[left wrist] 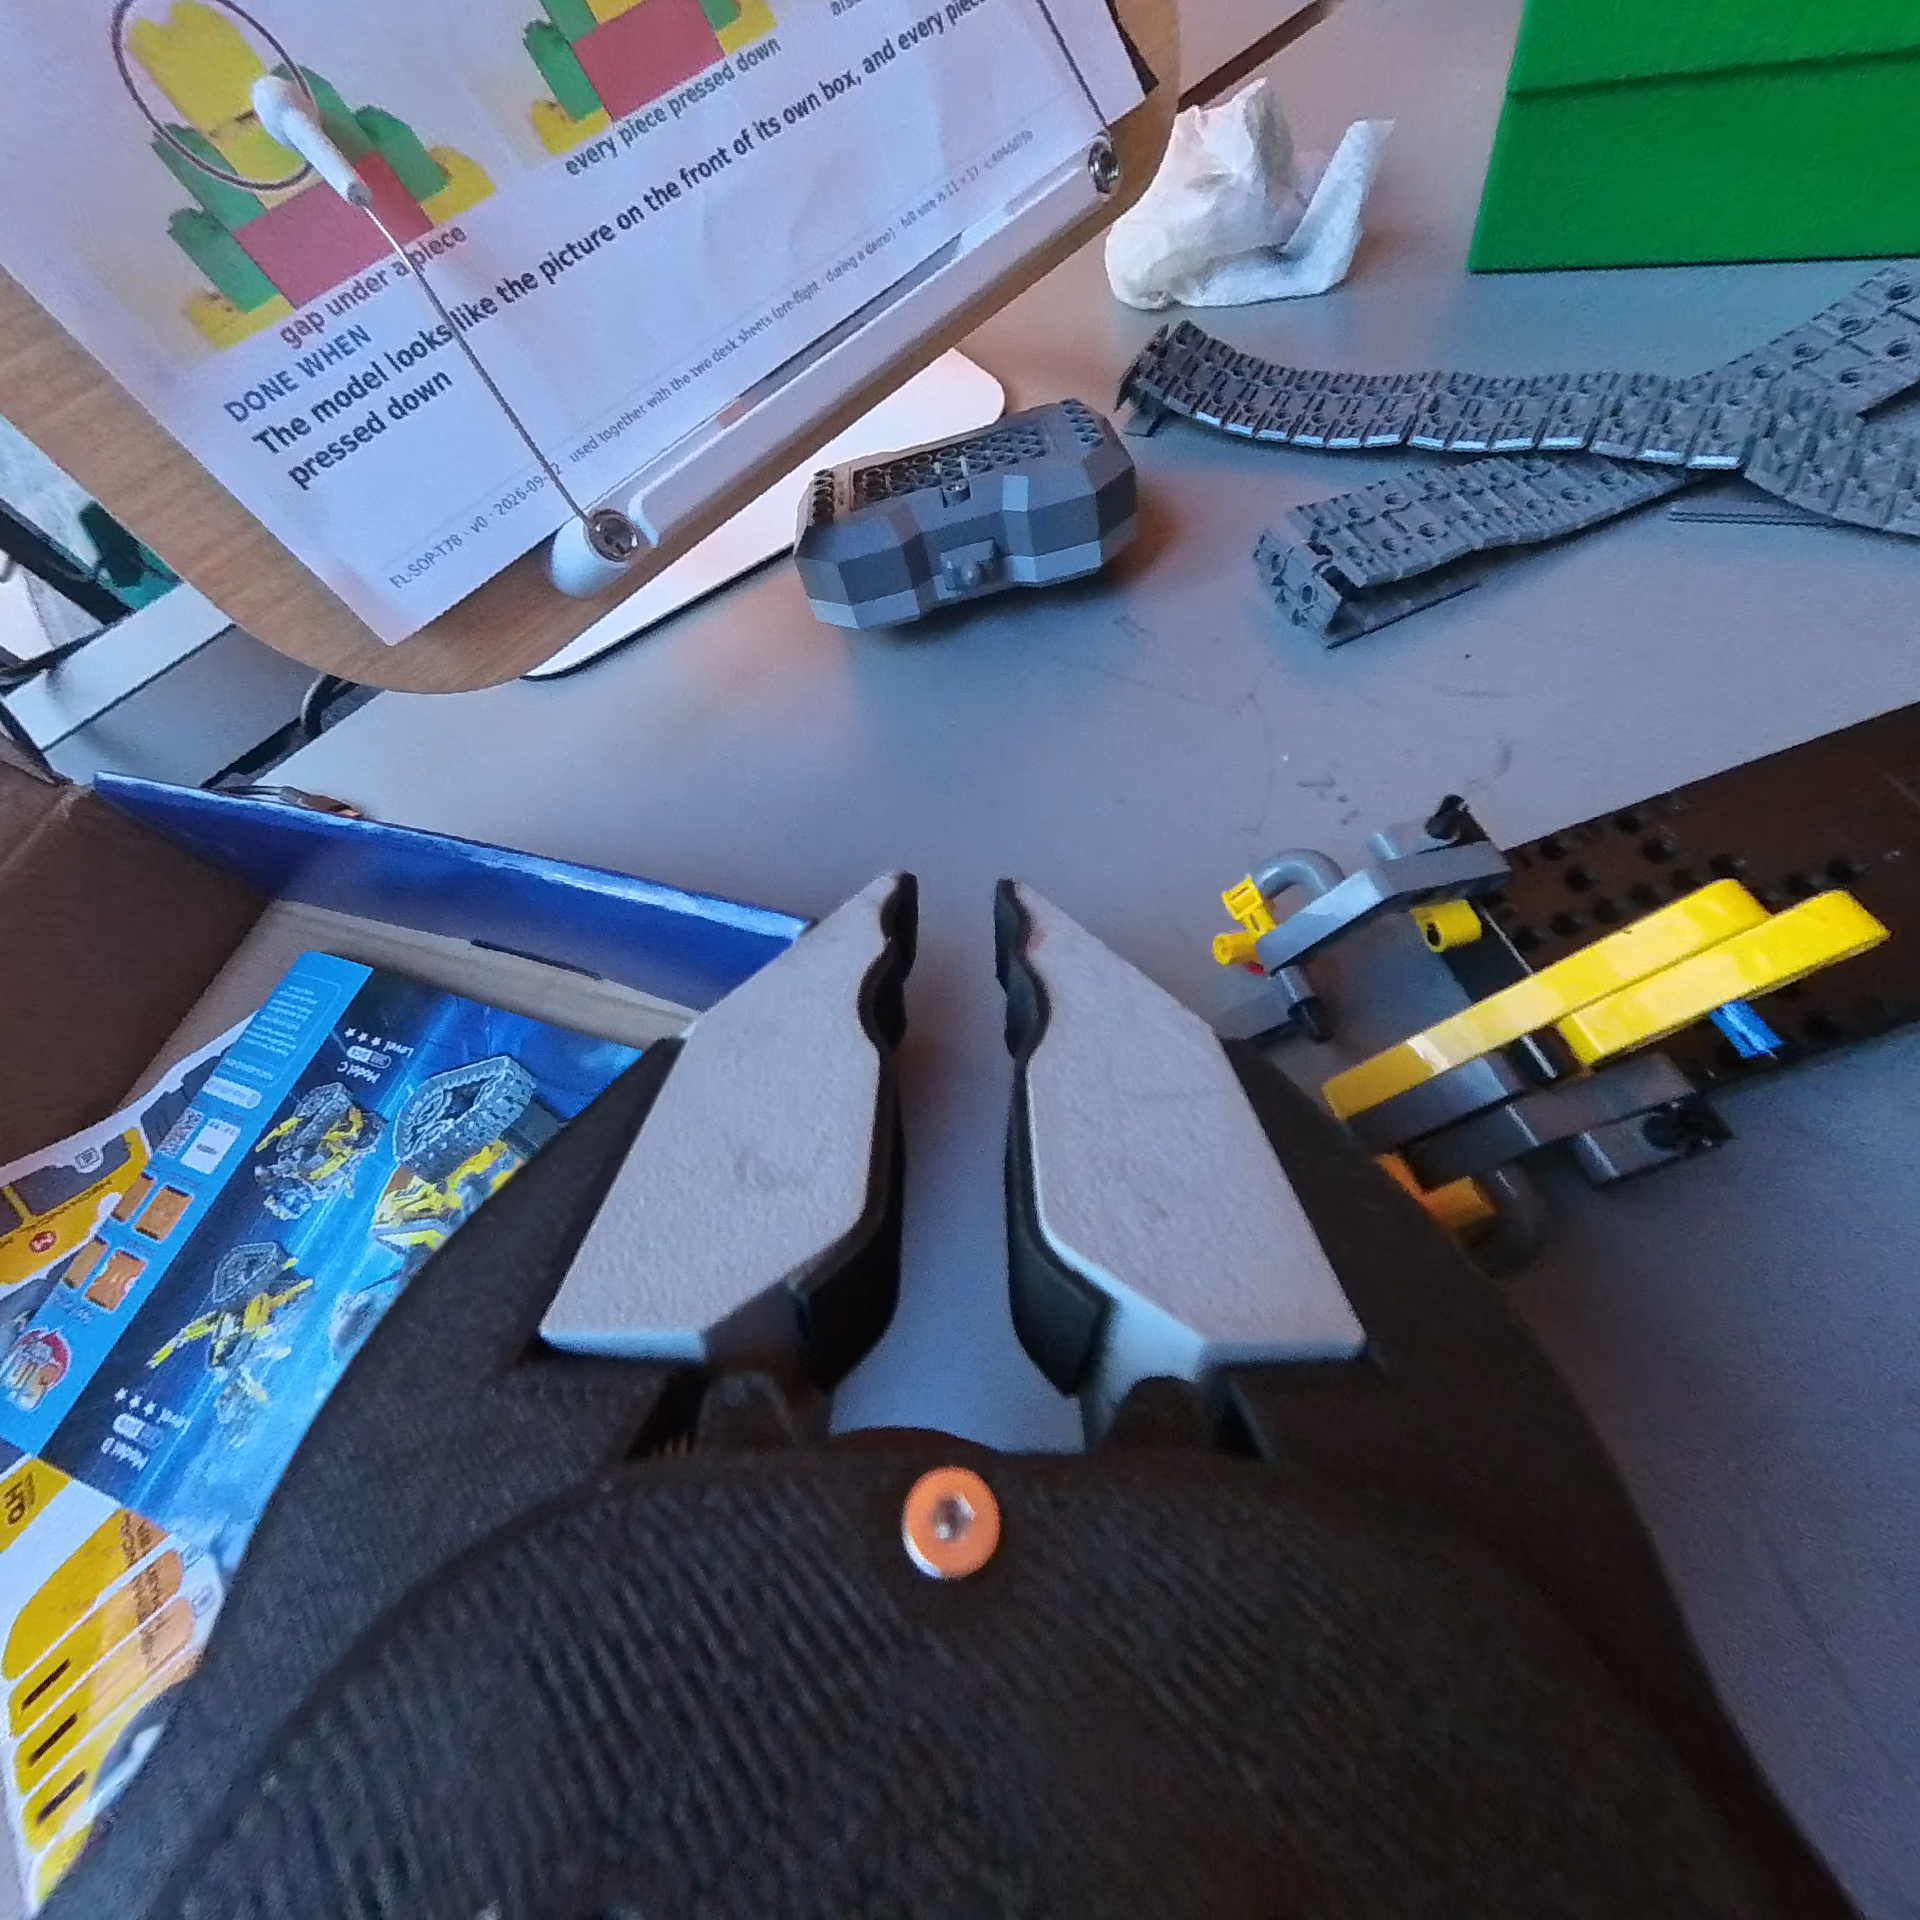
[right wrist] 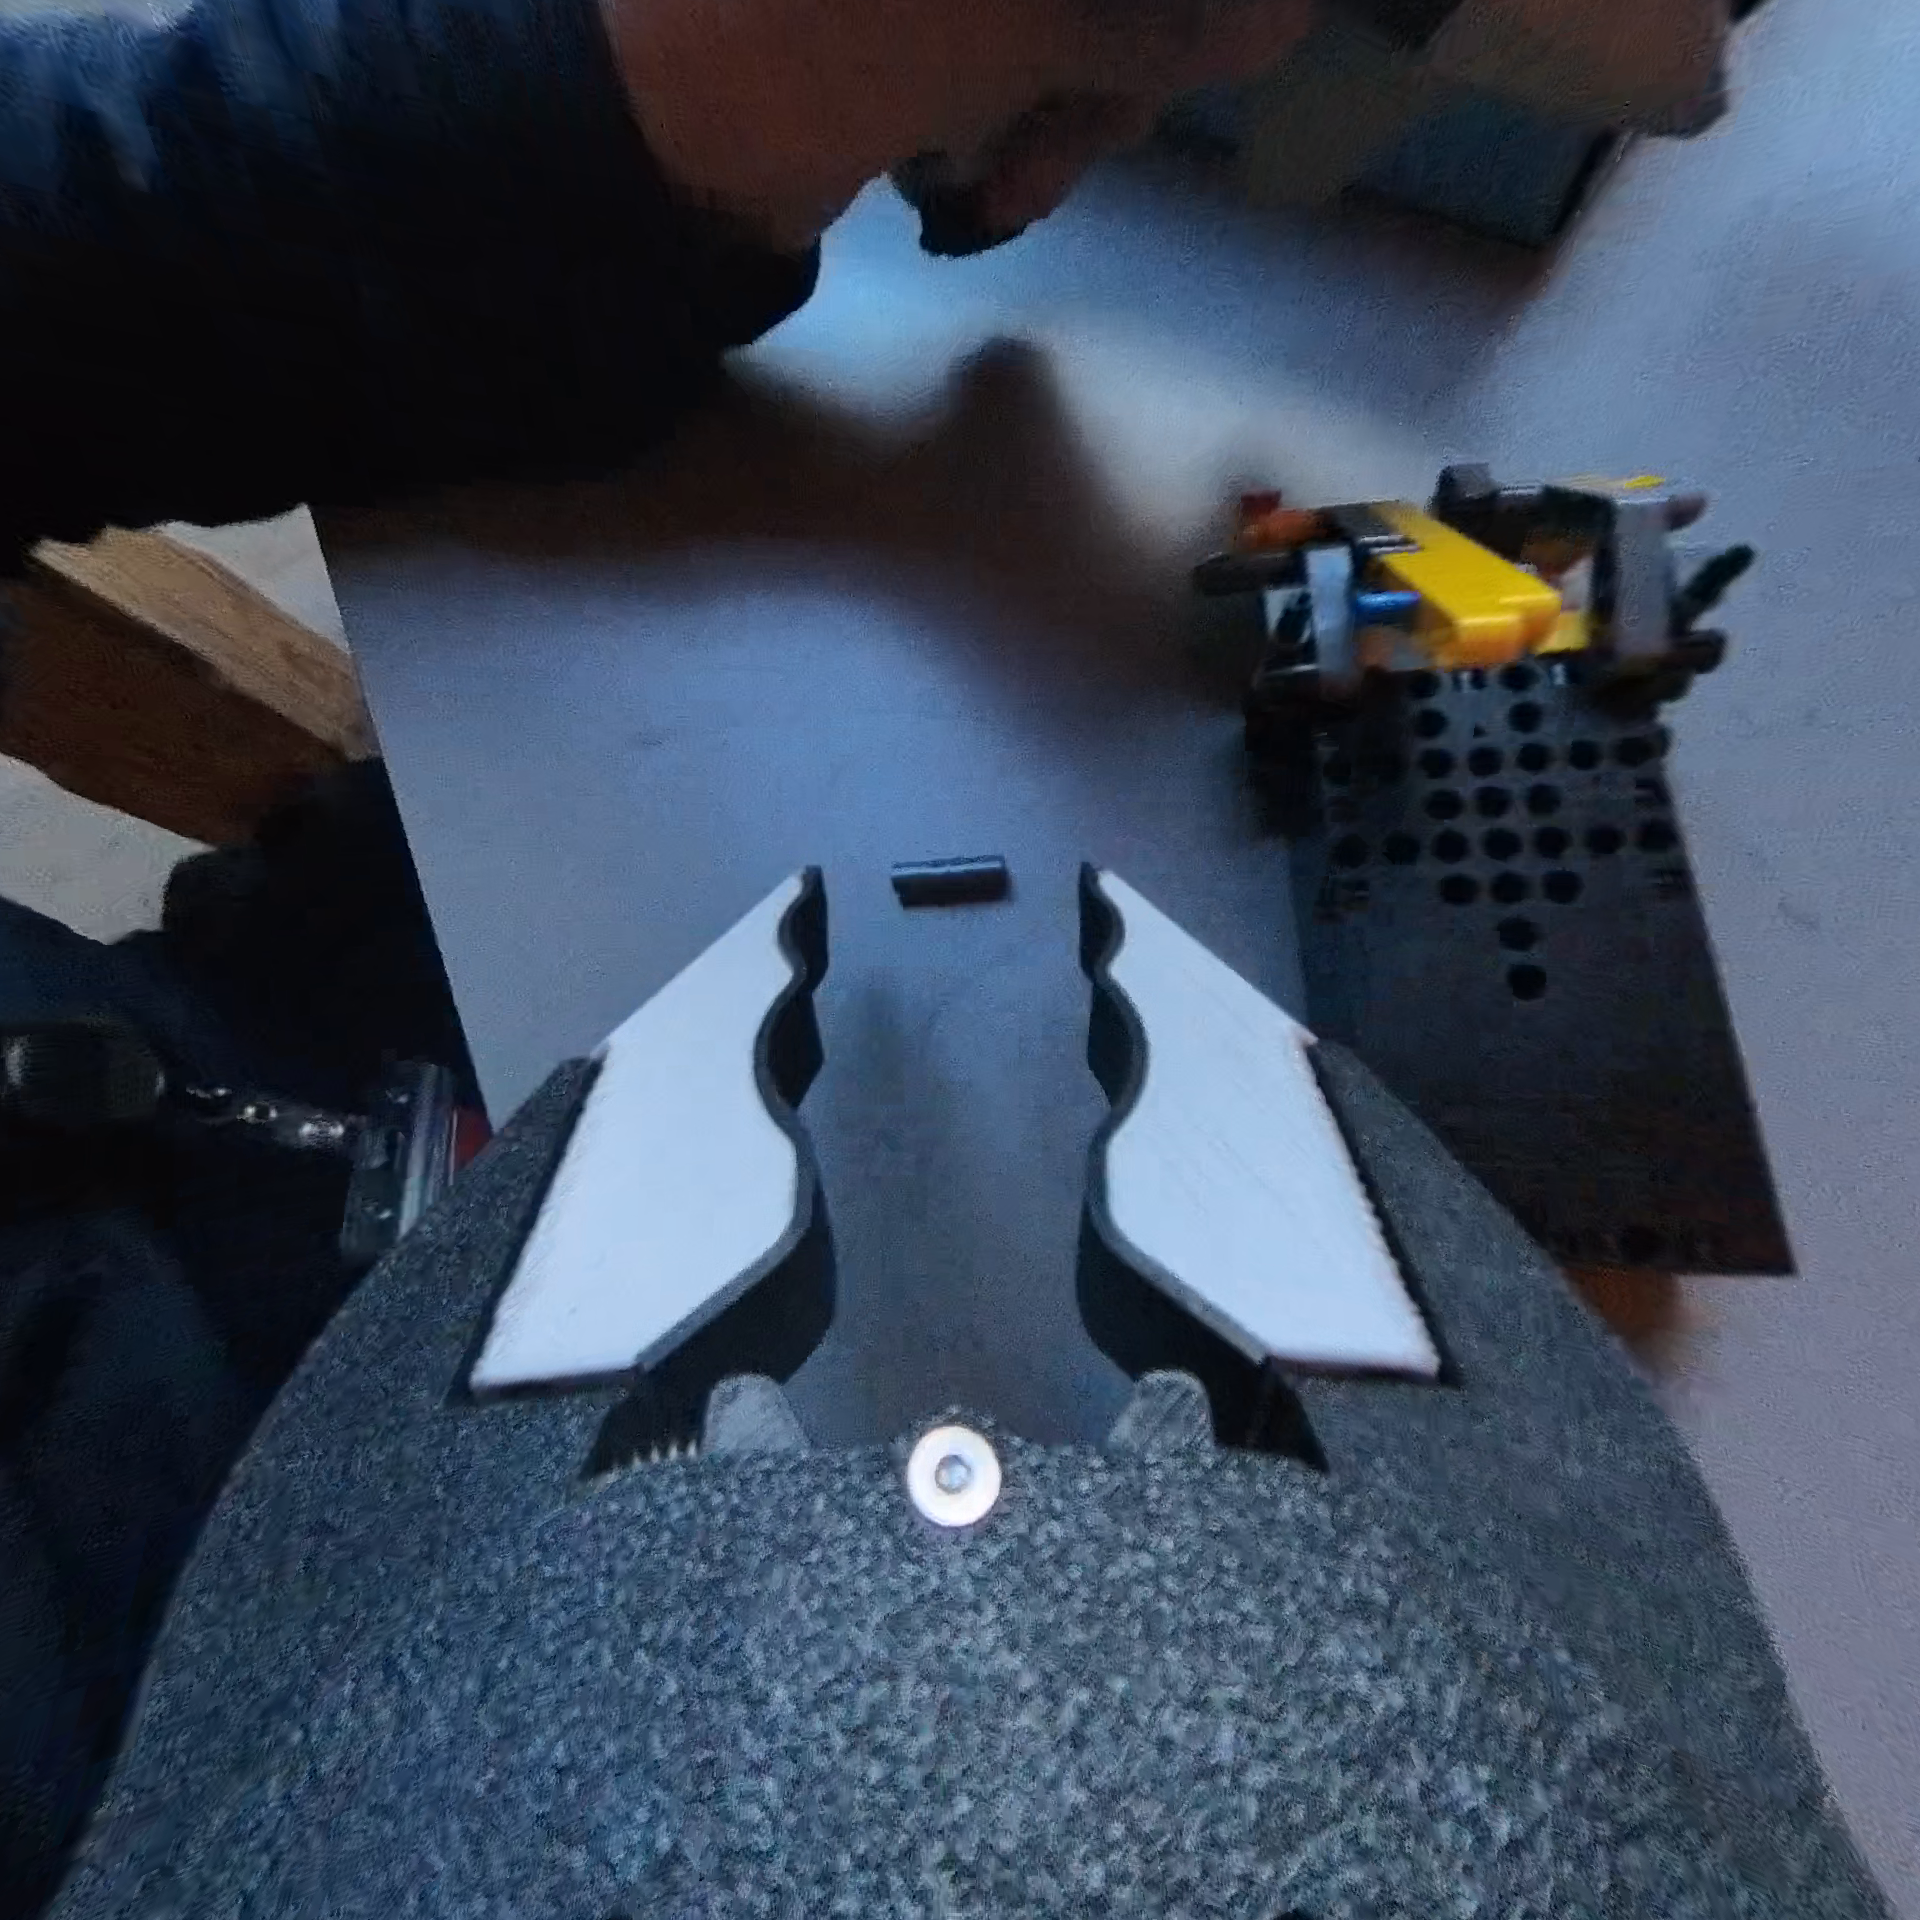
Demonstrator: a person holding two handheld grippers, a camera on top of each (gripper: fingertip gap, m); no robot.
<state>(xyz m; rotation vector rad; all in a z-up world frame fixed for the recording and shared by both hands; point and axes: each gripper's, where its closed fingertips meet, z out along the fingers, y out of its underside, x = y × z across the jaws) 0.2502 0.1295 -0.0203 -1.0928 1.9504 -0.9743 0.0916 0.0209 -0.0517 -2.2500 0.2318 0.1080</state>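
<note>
Left gripper [left wrist: 956, 904]: nearly closed, a narrow gap, empty; brick model [left wrist: 1538, 1029] just right
Right gripper [right wrist: 951, 883]: wide apart, empty; small black piece [right wrist: 949, 881] on desk [right wrist: 727, 727] between its tips

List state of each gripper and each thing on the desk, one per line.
left gripper: nearly closed, a narrow gap, holding nothing.
right gripper: open, empty.
small black piece: flat on the table, just ahead of the right fingertips, untouched.
yellow and grey brick assembly: sits on the black perforated plate.
grey block: on the table, loose.
track strips: laid out flat, unmounted.
tissue: crumpled.
toy box: lying flat.
</note>
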